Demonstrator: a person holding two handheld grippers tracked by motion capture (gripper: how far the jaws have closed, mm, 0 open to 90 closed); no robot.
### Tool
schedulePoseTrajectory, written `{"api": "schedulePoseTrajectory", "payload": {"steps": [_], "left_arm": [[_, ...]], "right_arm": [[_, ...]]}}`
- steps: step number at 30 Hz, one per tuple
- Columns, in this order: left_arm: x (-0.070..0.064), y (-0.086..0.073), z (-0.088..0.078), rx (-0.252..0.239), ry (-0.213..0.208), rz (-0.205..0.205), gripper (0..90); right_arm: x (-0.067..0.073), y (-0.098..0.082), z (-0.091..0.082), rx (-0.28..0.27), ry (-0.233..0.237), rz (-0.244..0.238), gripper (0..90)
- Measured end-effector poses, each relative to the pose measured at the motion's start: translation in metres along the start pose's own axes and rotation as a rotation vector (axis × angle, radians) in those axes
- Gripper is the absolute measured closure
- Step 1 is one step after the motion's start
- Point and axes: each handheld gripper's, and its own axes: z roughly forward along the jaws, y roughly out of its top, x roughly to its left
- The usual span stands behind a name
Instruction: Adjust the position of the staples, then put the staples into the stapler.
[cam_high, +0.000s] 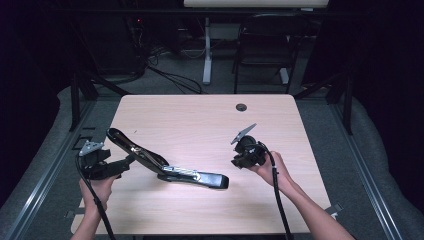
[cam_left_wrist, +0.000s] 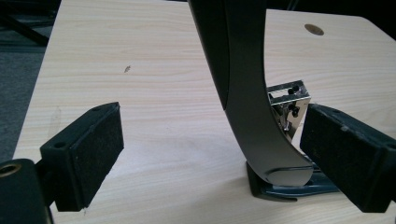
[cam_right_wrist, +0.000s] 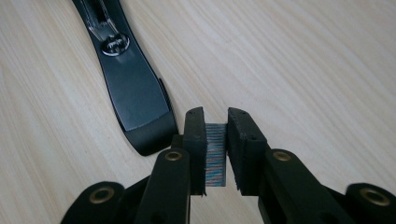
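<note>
Stapler (cam_high: 165, 167) lies opened on the desk (cam_high: 200, 120). Left gripper (cam_left_wrist: 210, 154) jaws wide apart around its raised arm; right gripper (cam_right_wrist: 215, 154) jaws clamp a staple strip (cam_right_wrist: 215, 156). Next, likely: seat strip in the channel ahead.

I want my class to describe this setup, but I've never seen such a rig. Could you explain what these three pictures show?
There is no robot. A person at a table holds a two-jawed hand tool, a gripper, in each hand. The high view looks down from above the person's side. The other two views come from cameras riding on each gripper, looking along its black jaws. On the table lies a black stapler, swung open with its top arm raised. The left gripper is open, with that arm between its jaws. One pad is clear of it, and I cannot tell whether the other touches. The right gripper is shut on a short staple strip.
</note>
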Motion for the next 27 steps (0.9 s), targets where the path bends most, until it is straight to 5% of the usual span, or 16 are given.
{"api": "schedulePoseTrajectory", "payload": {"steps": [27], "left_arm": [[-0.004, 0.004, -0.001, -0.048, -0.028, 0.004, 11.6]], "right_arm": [[0.012, 0.020, -0.012, -0.097, -0.004, -0.058, 78.5]]}}
